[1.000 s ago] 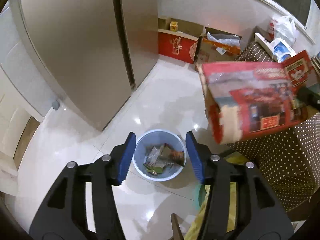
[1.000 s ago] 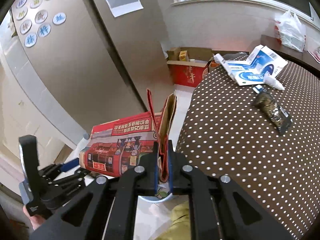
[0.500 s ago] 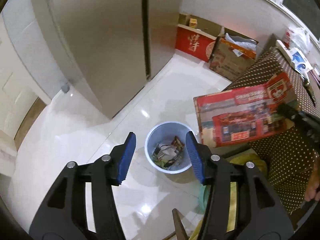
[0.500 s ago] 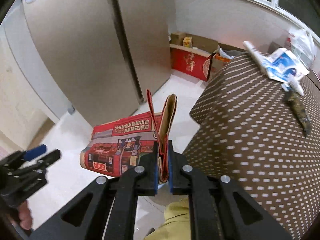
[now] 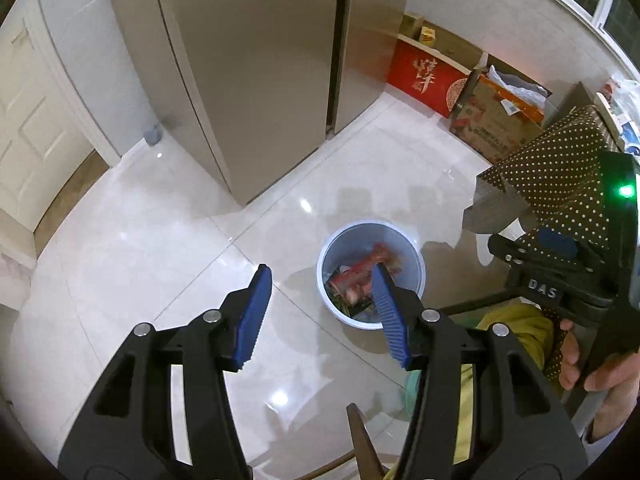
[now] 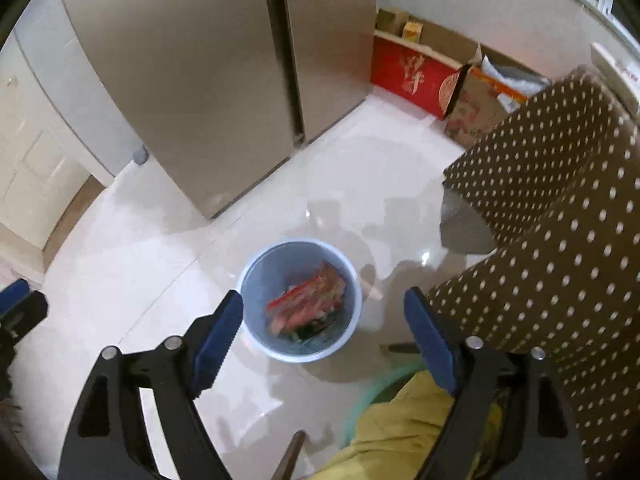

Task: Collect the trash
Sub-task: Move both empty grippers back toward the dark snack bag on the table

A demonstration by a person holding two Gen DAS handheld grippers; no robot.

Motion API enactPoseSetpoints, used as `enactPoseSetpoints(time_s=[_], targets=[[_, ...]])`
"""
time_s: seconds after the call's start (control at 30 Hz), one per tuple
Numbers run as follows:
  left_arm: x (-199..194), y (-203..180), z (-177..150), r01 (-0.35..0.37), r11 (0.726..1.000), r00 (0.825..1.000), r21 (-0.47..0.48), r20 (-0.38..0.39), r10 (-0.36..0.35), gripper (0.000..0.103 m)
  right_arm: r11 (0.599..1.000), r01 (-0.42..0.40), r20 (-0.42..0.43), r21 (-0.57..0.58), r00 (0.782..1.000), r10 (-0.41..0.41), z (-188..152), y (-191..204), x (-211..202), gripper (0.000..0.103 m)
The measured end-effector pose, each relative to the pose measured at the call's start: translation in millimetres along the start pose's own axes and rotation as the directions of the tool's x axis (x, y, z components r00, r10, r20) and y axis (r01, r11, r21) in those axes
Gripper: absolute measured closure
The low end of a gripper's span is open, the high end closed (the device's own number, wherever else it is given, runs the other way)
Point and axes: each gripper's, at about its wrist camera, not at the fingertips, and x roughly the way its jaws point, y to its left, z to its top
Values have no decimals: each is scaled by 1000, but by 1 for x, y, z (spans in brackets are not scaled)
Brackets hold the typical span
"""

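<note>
The drop step is in hand: the right hand-held gripper (image 6: 322, 340) is opening, empty, and the red carton (image 6: 308, 300) lies in the blue bin (image 6: 256, 268) at frame centre. The left hand-held gripper (image 5: 320, 316) hangs half-open, empty. Next, probably fetching more trash from the dotted worktop (image 6: 560, 208) at right.

Two black skeletal grippers, left (image 5: 320, 316) and right (image 6: 322, 336), with ribbed blue jaws, silver screws, white "DAS" lettering.

Glossy white floor tiles (image 6: 132, 264), mirror-like with lamp glare. Pale blue round plastic bin (image 6: 256, 280), smooth matt wall. Red printed cardboard box (image 6: 308, 300) inside it, slightly glossy. Tall brushed-metal fridge doors (image 5: 256, 60), satin champagne sheen. Brown polka-dot cloth (image 6: 560, 216) over the worktop, matt weave. Ribbed blue rubbery pads on matt black plastic fingers (image 5: 256, 312). Red glossy paper gift box (image 5: 424, 76) by the wall.
</note>
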Motion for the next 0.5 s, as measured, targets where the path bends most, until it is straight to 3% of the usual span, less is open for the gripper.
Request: enactPoseSetpoints(time_s=[0.27,0.5], targets=[[-3,-20,3,21,999,1000,32,14,-21,51,997,-61,72,51,996,58,3,-15,-45,22],[-27,-44,9,35,996,997,84,71,-41,51,991,-121,218,55,970,106,5,-33,-114,22]])
